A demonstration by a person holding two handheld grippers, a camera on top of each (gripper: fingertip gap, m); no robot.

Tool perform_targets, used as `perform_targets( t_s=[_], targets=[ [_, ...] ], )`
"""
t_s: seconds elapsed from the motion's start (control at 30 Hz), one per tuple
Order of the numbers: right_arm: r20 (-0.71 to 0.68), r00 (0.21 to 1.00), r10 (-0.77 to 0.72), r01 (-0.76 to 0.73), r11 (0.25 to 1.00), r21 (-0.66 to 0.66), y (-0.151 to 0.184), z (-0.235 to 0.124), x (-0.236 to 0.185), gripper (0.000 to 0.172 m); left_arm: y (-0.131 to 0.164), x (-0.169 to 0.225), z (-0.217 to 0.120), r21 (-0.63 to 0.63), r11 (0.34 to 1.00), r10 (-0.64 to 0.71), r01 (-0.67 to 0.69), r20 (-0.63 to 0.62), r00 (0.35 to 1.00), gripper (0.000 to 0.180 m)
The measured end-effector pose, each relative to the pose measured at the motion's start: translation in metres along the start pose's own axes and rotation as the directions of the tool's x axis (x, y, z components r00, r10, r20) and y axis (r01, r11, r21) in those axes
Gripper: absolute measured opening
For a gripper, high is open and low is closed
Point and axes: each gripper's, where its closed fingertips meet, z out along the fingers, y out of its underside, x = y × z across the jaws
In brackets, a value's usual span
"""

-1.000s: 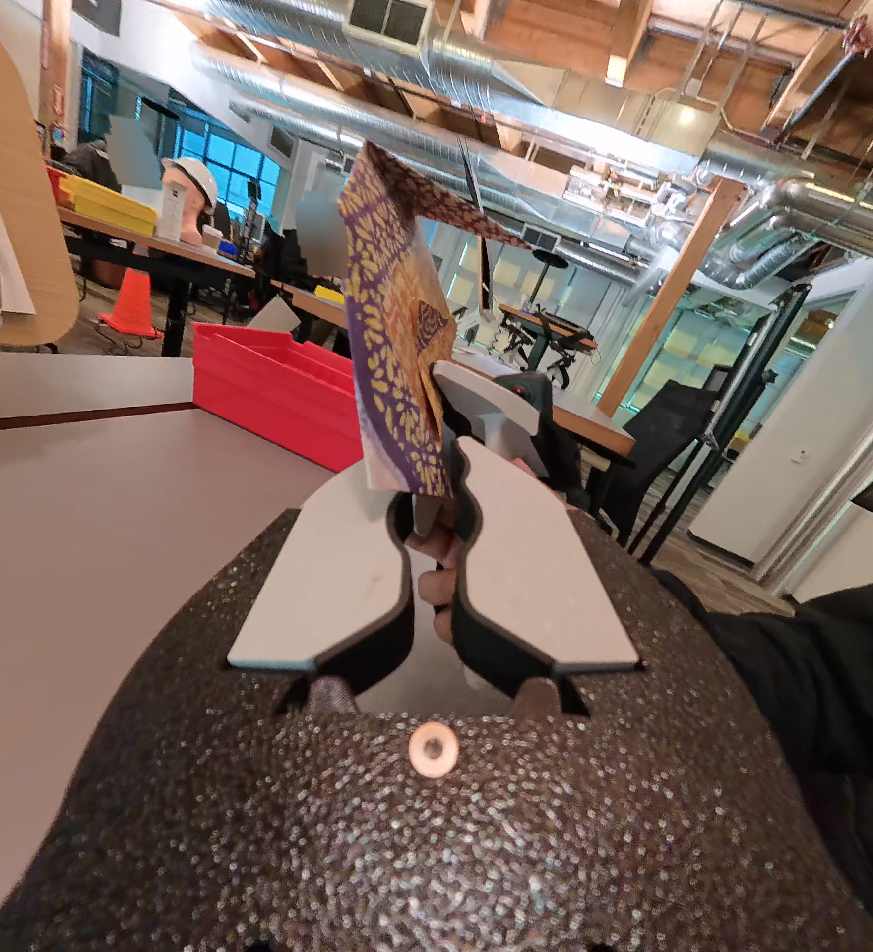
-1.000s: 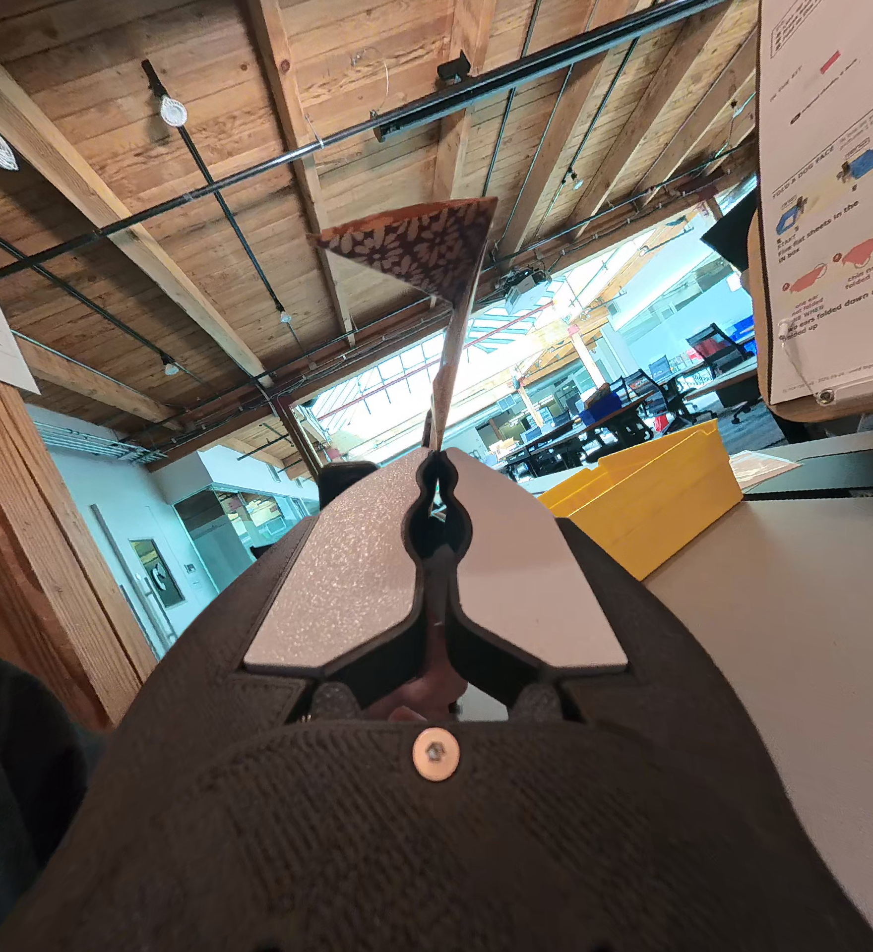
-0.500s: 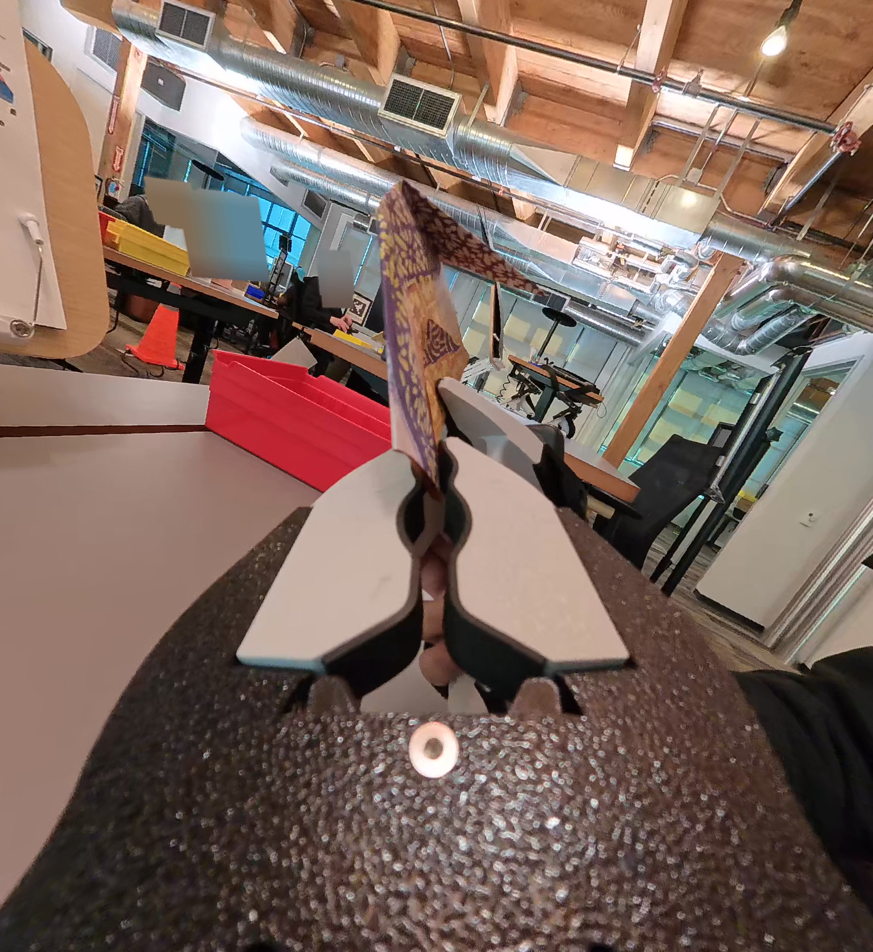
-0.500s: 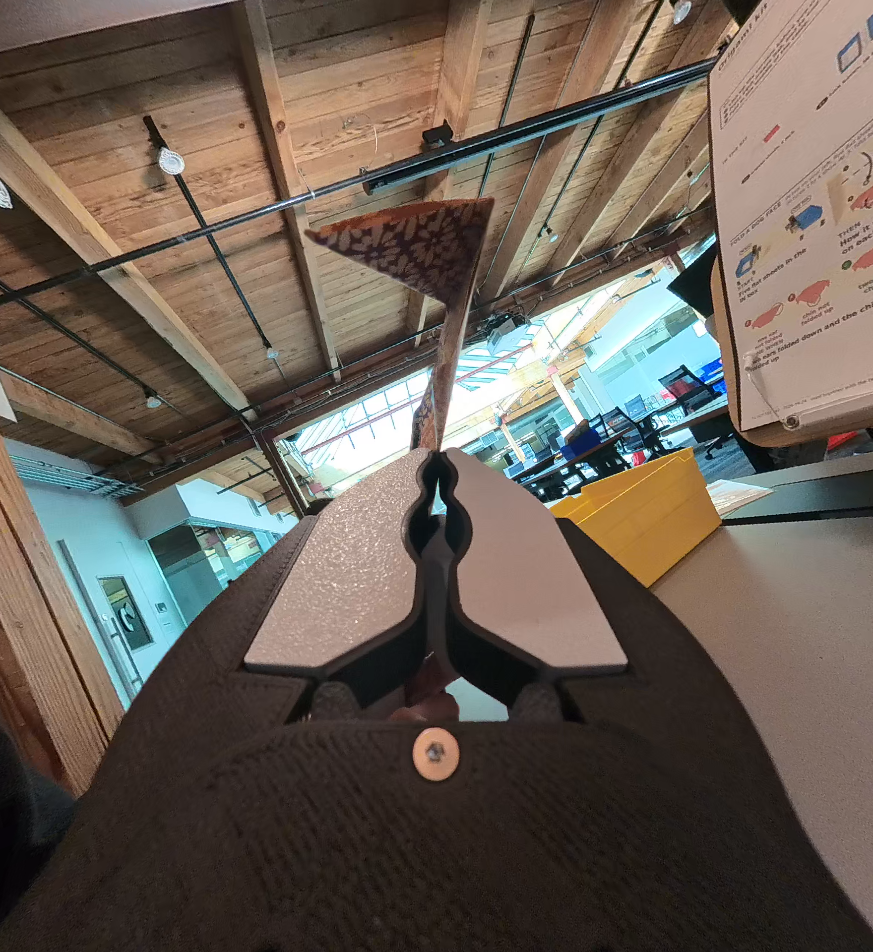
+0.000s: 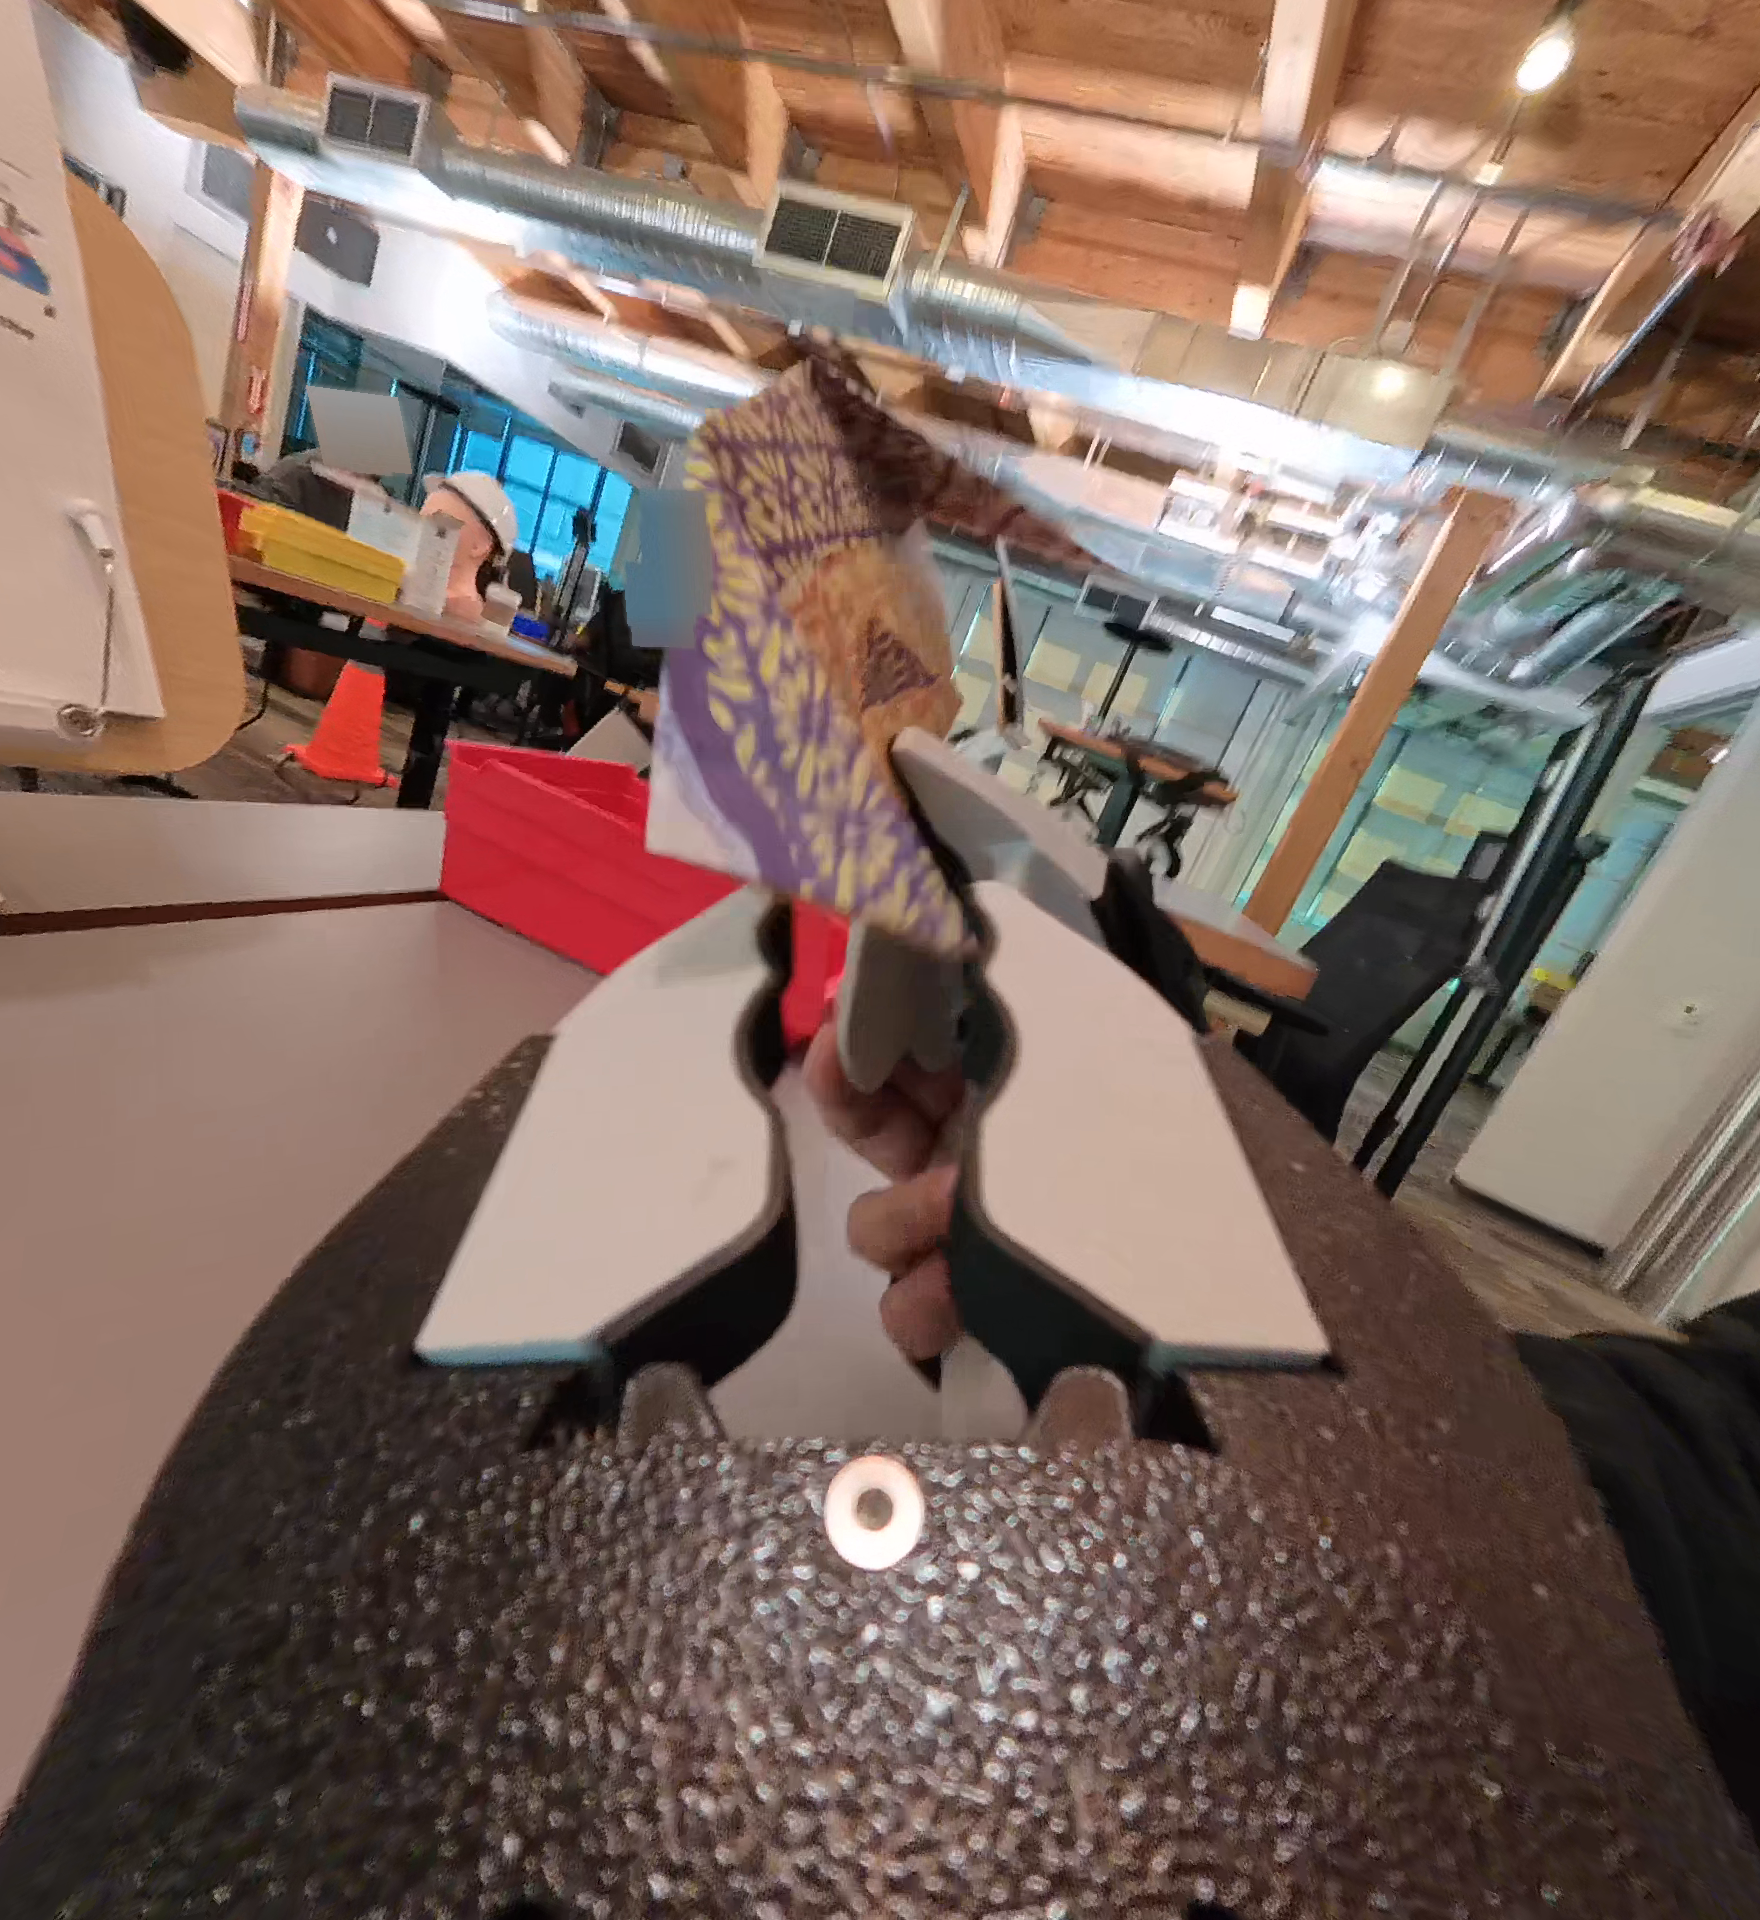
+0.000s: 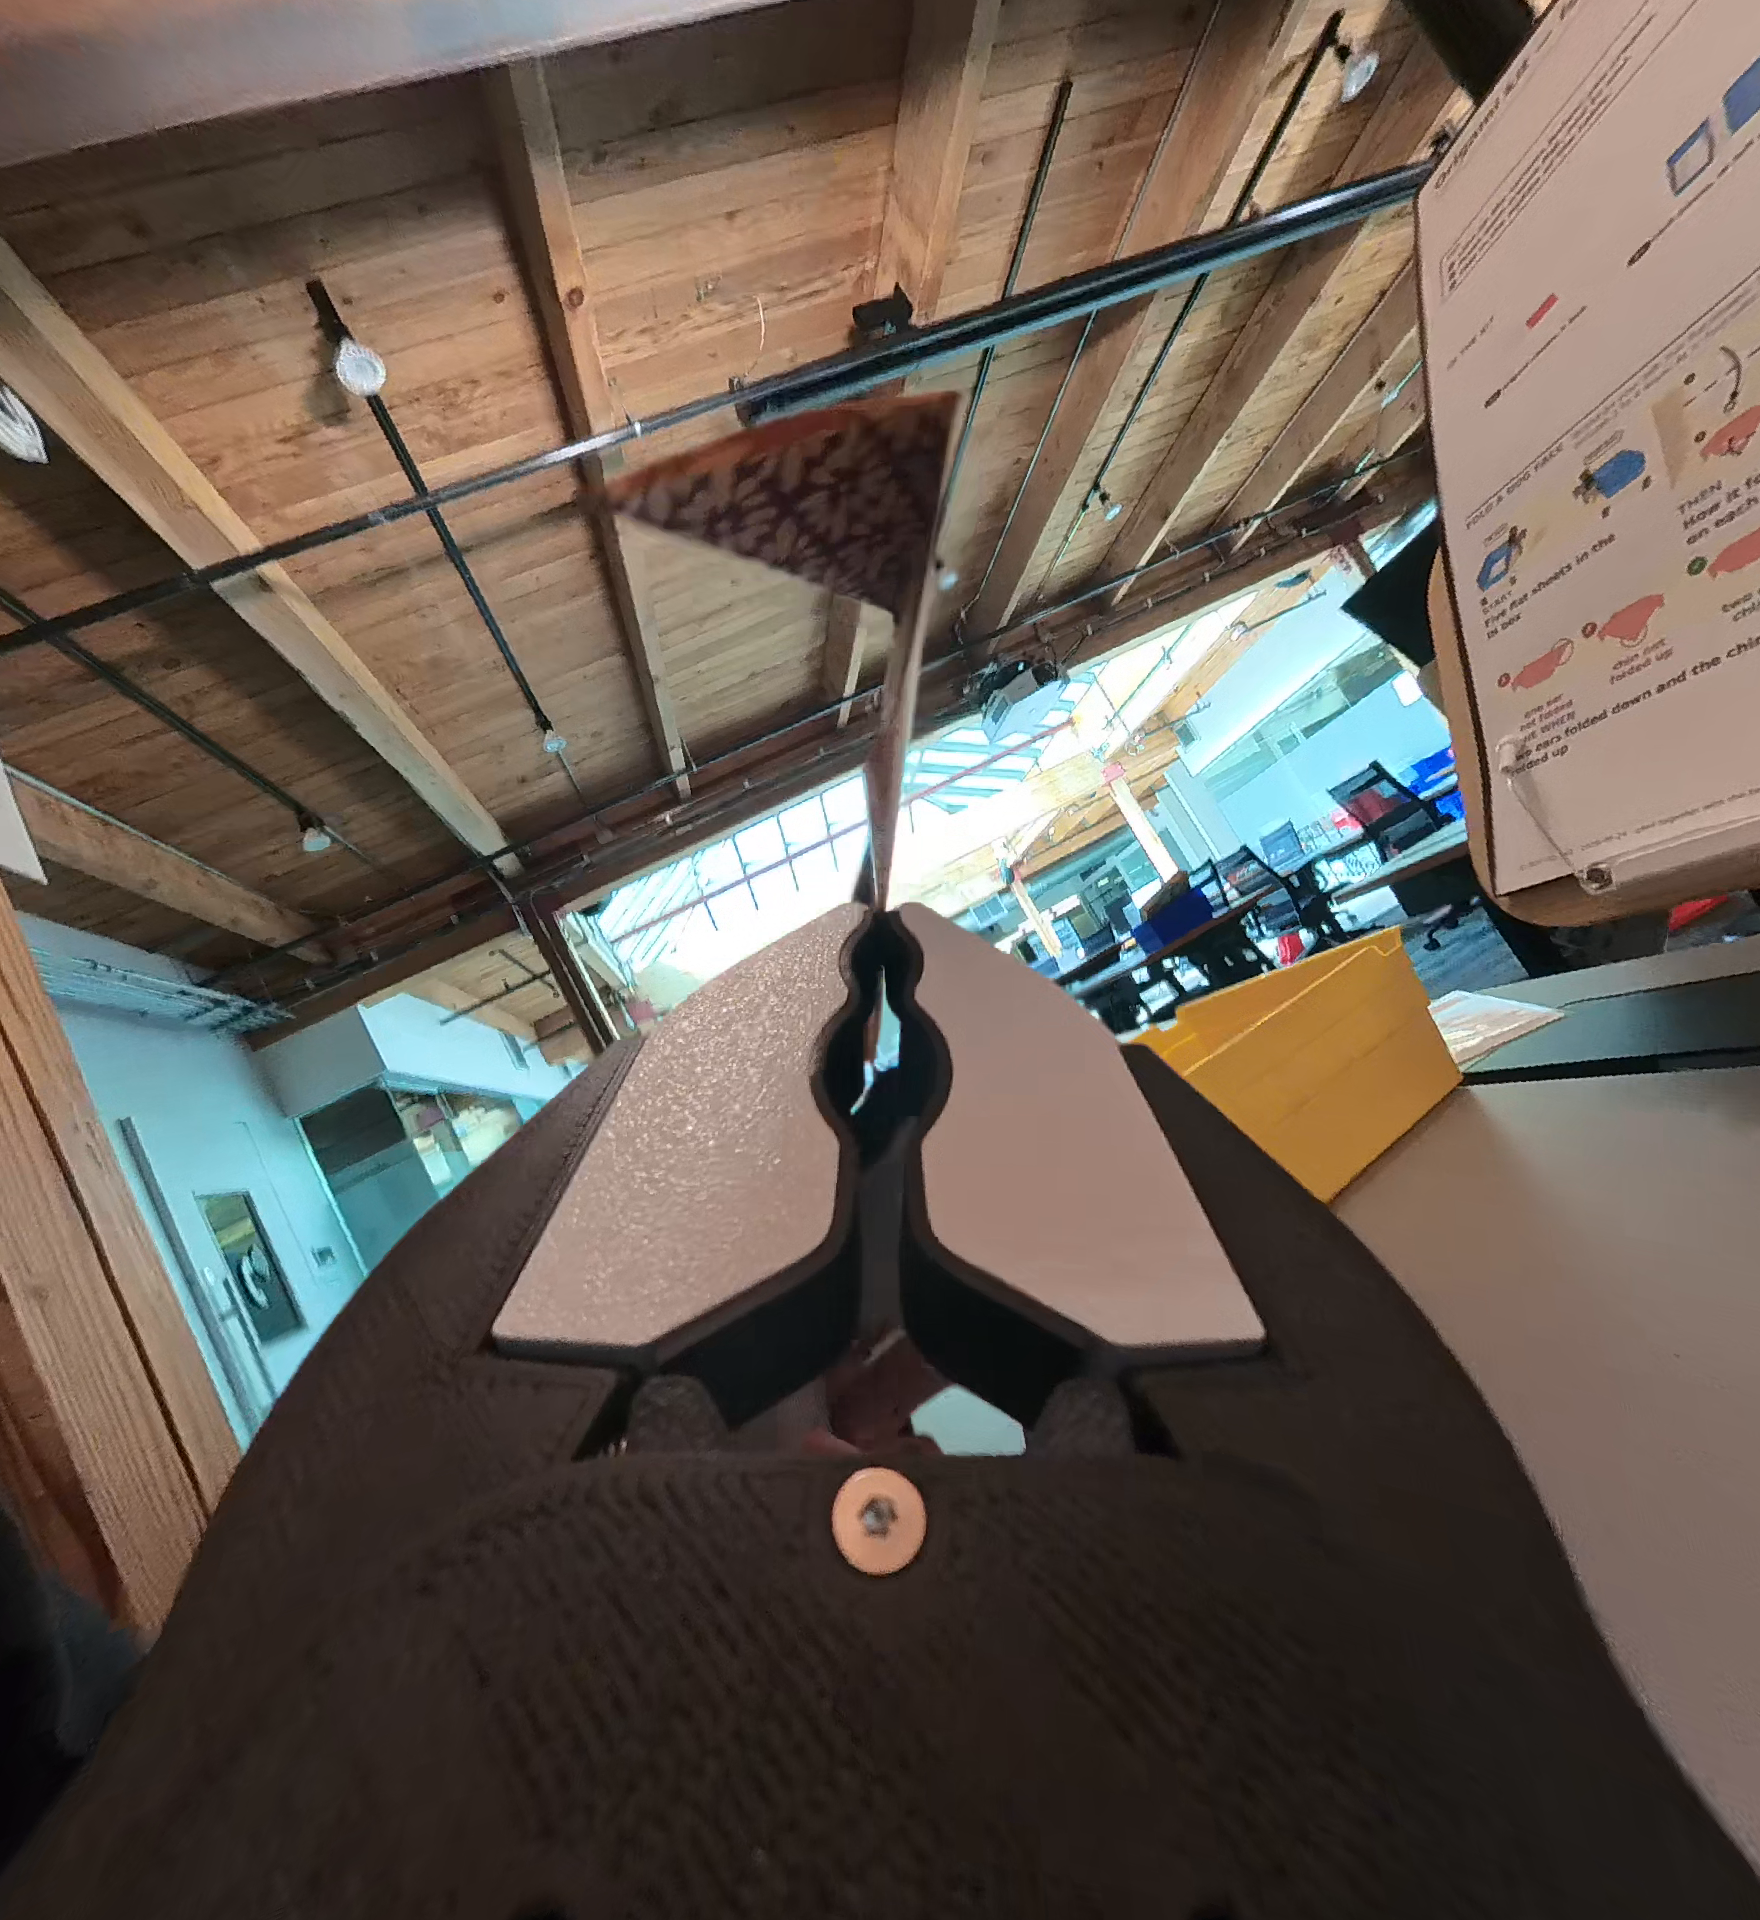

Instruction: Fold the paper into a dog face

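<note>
The left gripper [image 5: 871, 935] was pinched shut on the paper [image 5: 803, 717] half a second ago; its fingers now stand apart, the lower edge of the paper just above the gap with no pad pressing it. The paper has swung broadside to that camera. In the right view the poster [image 6: 1634, 447] has slid further in.

The folded paper [image 5: 803, 675] stands up above the table [image 5: 180, 1143], landmark for all else. The left gripper [image 5: 876, 935] sits just below it, fingers apart; the right gripper [image 6: 884, 914] clamps its lower edge. One bin [image 5: 564, 831] rests on the table behind the paper; another bin [image 6: 1302, 1049] sits farther along, before an instruction board [image 6: 1634, 468].
</note>
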Motion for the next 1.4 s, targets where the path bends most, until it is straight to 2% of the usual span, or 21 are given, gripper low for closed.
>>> perform_targets(
  t_s=[0.03, 0.1, 0.2, 0.37, 0.43, 0.57, 0.63, 0.73, 0.9, 0.97, 1.03, 1.2, 1.4],
  targets=[
    [-0.001, 1.0, 0.013, -0.013, 1.0, 0.022, -0.005, -0.001, 0.001, 0.0, 0.004, -0.002, 0.001, -0.031, 0.999, 0.017, -0.017, 0.013, 1.0, 0.038],
    [-0.012, 1.0, 0.015, -0.015, 0.999, 0.036, -0.01, -0.003, 0.003, 0.0, 0.01, -0.002, 0.002, -0.093, 0.993, 0.07, -0.069, 0.01, 0.998, 0.038],
    [-0.018, 1.0, 0.008, -0.007, 0.999, 0.046, -0.012, -0.006, 0.004, 0.0, 0.004, -0.003, 0.0, -0.087, 0.991, 0.105, -0.103, 0.025, 0.994, 0.039],
    [-0.008, 1.0, 0.005, -0.005, 0.999, 0.048, -0.01, -0.007, 0.002, 0.0, -0.01, -0.012, -0.01, -0.082, 0.994, 0.069, -0.066, 0.029, 0.997, 0.059],
    [0.001, 1.0, 0.011, -0.011, 0.999, 0.043, -0.01, -0.008, 0.002, 0.0, -0.018, -0.013, -0.017, -0.091, 0.994, 0.051, -0.052, -0.007, 0.999, 0.069],
    [0.01, 1.0, -0.013, 0.013, 1.0, -0.002, -0.008, -0.009, 0.002, 0.0, -0.035, 0.005, -0.033, -0.127, 0.991, 0.023, -0.044, -0.163, 0.986, 0.082],
    [0.028, 1.0, -0.006, 0.007, 1.0, -0.023, -0.005, -0.009, -0.001, 0.0, -0.044, 0.006, -0.039, -0.117, 0.992, 0.023, -0.043, -0.167, 0.986, 0.073],
    [0.081, 0.996, 0.022, -0.017, 0.998, -0.061, 0.003, -0.006, -0.009, 0.0, -0.055, -0.011, -0.042, -0.054, 0.998, 0.013, -0.016, -0.06, 0.998, 0.052],
    [0.121, 0.992, 0.042, -0.03, 0.994, -0.102, 0.014, 0.0, -0.018, 0.0, -0.04, -0.013, -0.037, -0.133, 0.991, 0.013, -0.02, -0.056, 0.998, 0.039],
    [0.117, 0.993, 0.035, -0.022, 0.994, -0.111, 0.015, 0.001, -0.019, 0.0, -0.038, -0.012, -0.036, -0.131, 0.991, 0.036, -0.042, -0.05, 0.998, 0.014],
    [0.124, 0.992, 0.031, -0.018, 0.994, -0.108, 0.013, 0.001, -0.02, 0.0, -0.039, -0.01, -0.035, -0.116, 0.992, 0.038, -0.045, -0.063, 0.997, 0.001],
    [0.111, 0.993, -0.046, 0.057, 0.993, -0.099, 0.005, -0.001, -0.021, 0.006, -0.041, -0.007, -0.036, -0.112, 0.993, 0.03, -0.04, -0.087, 0.996, 0.0],
    [0.114, 0.99, -0.085, 0.091, 0.995, -0.048, -0.012, -0.005, -0.023, 0.003, -0.044, -0.008, -0.037, -0.095, 0.994, -0.058, 0.049, -0.098, 0.993, 0.0]
  ],
)
